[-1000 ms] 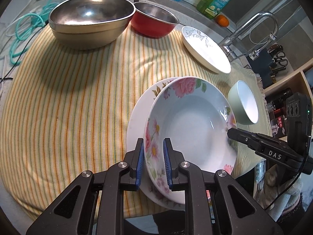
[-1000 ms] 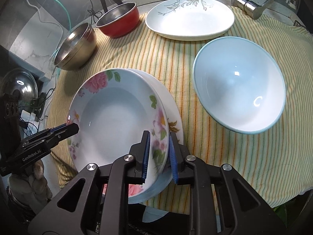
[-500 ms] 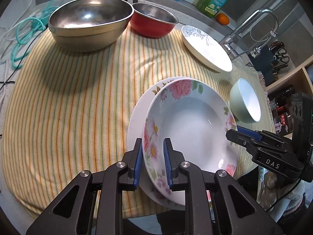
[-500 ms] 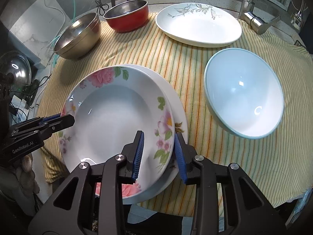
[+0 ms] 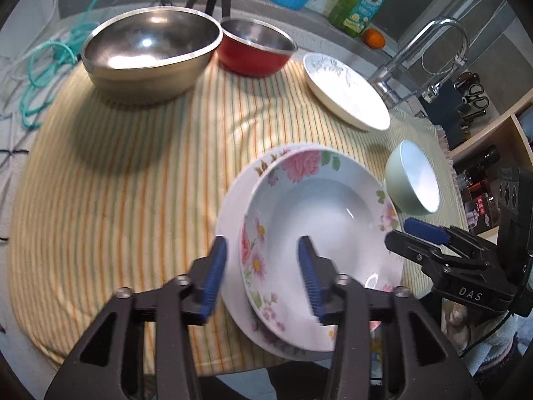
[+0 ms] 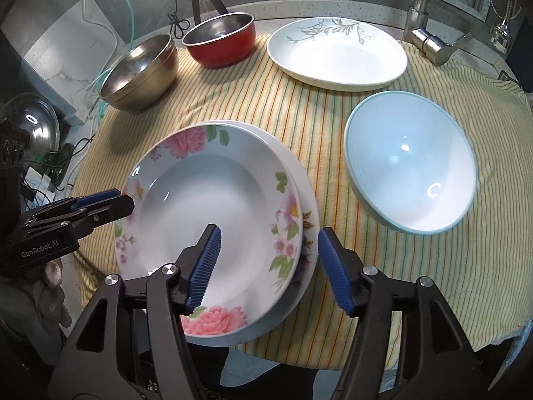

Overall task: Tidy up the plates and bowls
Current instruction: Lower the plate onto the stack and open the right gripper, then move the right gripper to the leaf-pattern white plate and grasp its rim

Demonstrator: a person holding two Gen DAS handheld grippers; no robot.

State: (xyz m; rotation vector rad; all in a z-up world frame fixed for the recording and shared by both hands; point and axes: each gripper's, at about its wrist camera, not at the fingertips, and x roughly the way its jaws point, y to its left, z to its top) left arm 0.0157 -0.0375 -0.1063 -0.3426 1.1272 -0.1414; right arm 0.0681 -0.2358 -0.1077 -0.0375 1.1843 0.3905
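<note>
The floral plate (image 6: 213, 213) lies stacked on the white plate (image 6: 304, 200); both tools (image 5: 263, 276) (image 6: 268, 263) stand wide, empty. The leaf plate (image 6: 336, 53) and bowls remain unsorted.

Grey stone counter (image 6: 333, 6), chrome faucet (image 5: 429, 43), wooden shelving (image 5: 493, 133) alongside.

Left black plastic two-finger gripper (image 5: 263, 278): angular arms with triangular cut-outs, silver screw heads at the joints, ribbed blue pads (image 5: 213, 275) on the fingertips; side marked "GenRobot.AI" in white. Right black plastic two-finger gripper (image 6: 269, 268): same build, same blue ribbed pads (image 6: 333, 273); white "DAS" lettering on its body. Pale knitted glove (image 6: 50, 286) covered the left hand.
</note>
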